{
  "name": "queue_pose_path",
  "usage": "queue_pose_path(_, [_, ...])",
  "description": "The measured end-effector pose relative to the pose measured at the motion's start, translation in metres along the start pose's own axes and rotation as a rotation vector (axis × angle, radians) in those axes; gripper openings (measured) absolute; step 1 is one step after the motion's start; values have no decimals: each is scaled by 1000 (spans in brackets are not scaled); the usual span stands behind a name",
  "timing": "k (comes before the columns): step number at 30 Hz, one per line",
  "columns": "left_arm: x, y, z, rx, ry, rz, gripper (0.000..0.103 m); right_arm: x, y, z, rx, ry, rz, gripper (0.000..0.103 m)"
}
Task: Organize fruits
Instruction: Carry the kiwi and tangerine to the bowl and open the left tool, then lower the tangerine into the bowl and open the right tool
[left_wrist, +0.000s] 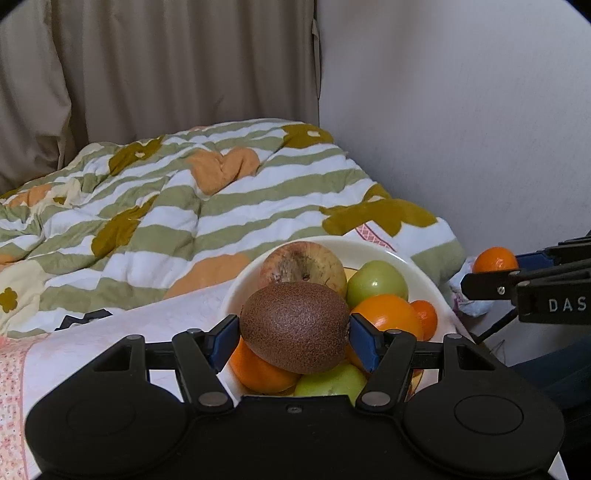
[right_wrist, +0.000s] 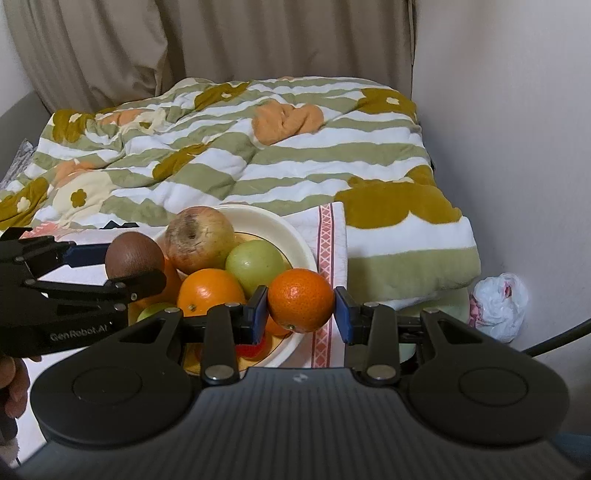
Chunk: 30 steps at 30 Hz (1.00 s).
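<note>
The left gripper (left_wrist: 294, 338) was clamped on a kiwi (left_wrist: 295, 326) directly above the cream bowl (right_wrist: 258, 218), while the right gripper (right_wrist: 301, 308) was closed on a mandarin (right_wrist: 301, 304) over the bowl's right rim. The bowl was crowded with a blemished apple (right_wrist: 199, 238), green apples (right_wrist: 256, 264) and an orange (right_wrist: 210, 293), leaving little free room. A rumpled quilt (right_wrist: 229, 147) rose behind the bowl, and a wall (right_wrist: 517, 129) stood close to its right.

Both wrist cams near, sharing fruit bowl (left_wrist: 236, 284).

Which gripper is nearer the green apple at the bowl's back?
Right. The right gripper, holding a mandarin, sits just beside the green apple; the left gripper, holding a kiwi, is across the bowl.
</note>
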<state>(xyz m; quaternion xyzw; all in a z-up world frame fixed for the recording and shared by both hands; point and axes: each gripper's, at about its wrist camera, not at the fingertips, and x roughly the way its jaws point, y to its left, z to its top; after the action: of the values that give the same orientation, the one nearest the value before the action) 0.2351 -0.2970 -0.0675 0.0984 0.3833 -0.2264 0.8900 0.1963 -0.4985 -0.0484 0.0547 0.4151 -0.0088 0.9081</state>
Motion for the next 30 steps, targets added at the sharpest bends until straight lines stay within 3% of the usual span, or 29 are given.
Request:
queue_pose_path(4, [5,0,1,2,13,3,72,6,-3,2,7,7,-1,53])
queue_pose_path(7, [1,-2,3,9,-15,12,95,8,-4,4,8,8,-1,53])
queue_pose_path(21, [-31,13,2,-59,-42,51,96,33,8,35,-50,-25,72,53])
queue_pose_path(30, [-44,35,-14,-136,-47,148,96,76,12,49,-96,-41,147,53])
